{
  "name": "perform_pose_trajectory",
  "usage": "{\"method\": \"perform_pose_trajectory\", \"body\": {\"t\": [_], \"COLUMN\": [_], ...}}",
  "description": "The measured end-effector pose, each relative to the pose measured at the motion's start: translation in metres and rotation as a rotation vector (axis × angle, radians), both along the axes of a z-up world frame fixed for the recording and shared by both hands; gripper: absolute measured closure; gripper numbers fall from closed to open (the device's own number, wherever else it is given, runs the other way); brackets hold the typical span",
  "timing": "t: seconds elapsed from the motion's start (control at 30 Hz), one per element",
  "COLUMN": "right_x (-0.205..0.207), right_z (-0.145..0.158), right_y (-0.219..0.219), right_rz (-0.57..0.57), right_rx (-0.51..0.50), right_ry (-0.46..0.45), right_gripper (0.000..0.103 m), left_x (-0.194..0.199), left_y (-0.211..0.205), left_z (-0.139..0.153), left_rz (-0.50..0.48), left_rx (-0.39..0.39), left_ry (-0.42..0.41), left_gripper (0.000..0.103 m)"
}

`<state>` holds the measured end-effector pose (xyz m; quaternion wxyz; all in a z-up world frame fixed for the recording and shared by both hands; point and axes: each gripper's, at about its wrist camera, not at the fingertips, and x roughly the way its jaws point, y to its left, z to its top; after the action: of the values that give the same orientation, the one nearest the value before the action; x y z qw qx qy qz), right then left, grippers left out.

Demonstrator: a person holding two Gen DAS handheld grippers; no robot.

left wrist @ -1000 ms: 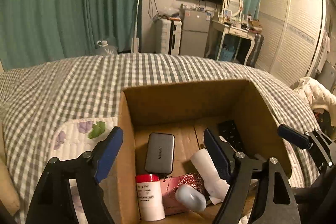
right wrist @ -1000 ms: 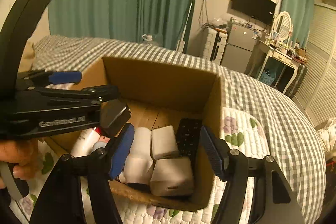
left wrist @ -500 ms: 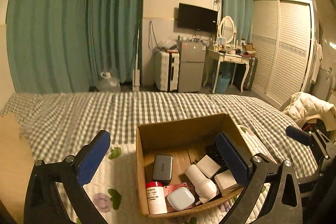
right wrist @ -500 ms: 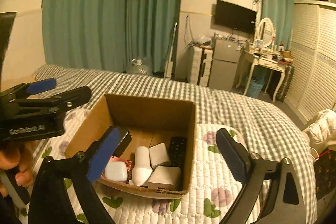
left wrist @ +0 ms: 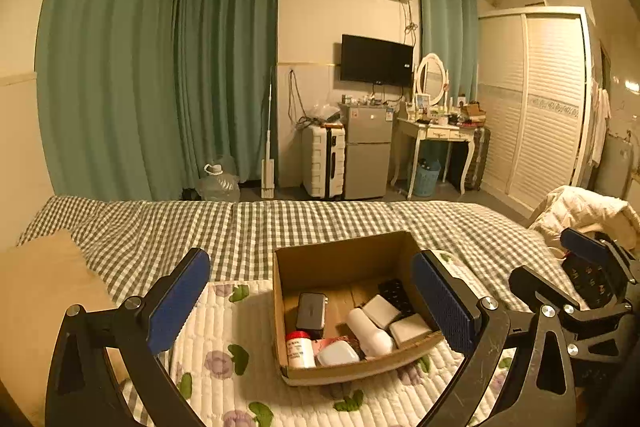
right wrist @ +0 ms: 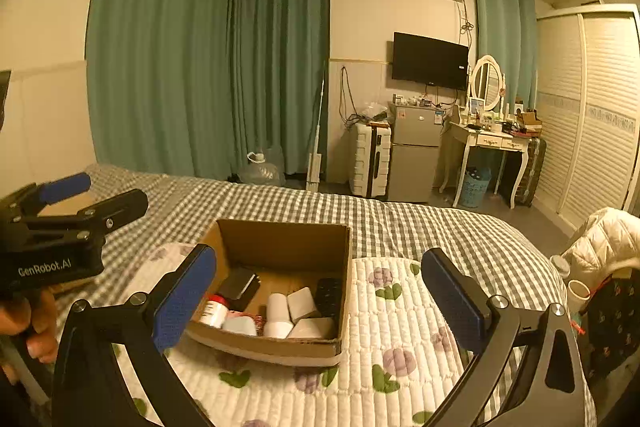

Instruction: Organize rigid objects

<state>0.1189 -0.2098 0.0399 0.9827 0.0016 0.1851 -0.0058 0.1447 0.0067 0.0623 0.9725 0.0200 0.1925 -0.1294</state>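
An open cardboard box (left wrist: pixel 344 265) sits on the bed. It holds a dark power bank (left wrist: pixel 311 315), a red-capped white bottle (left wrist: pixel 299 349), a white earbud case (left wrist: pixel 338 353), a white cylinder (left wrist: pixel 368 333), two white chargers (left wrist: pixel 382 311) and a black remote (left wrist: pixel 394 293). My left gripper (left wrist: pixel 308 261) hangs open above and in front of the box, holding nothing. My right gripper (right wrist: pixel 318 253) is also back from the box (right wrist: pixel 280 247); its jaws are opening with nothing between them. A hand (right wrist: pixel 32 327) holds the left gripper at the right wrist view's left edge.
The box rests on a white quilted pad with flowers (right wrist: pixel 400 307) over a checked bedspread (left wrist: pixel 240 223). A tan pillow (left wrist: pixel 40 287) lies at the left, a white jacket (left wrist: pixel 580 211) at the right. A suitcase, fridge and dressing table stand beyond the bed.
Both grippers have drawn back and up from the box, which now looks smaller and farther off. Both pairs of jaws have spread wider.
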Motion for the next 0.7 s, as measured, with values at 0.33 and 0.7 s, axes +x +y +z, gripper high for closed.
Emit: {"method": "perform_pose_trajectory", "body": {"t": [0.33,0.7], "right_x": [-0.051,-0.088], "right_z": [0.01,-0.01], "right_y": [0.0,0.006], "right_rz": [-0.014,-0.037], "right_rx": [0.018,0.059], "right_ry": [-0.026,-0.023], "right_gripper": [0.0,0.0], "left_x": [-0.043,-0.073], "left_y": [0.014,0.03], "left_z": [0.001,-0.011], "left_rz": [0.029,0.06], "left_rx": [-0.016,-0.02], "left_ry": [-0.035,-0.077], "left_gripper": [0.0,0.0]}}
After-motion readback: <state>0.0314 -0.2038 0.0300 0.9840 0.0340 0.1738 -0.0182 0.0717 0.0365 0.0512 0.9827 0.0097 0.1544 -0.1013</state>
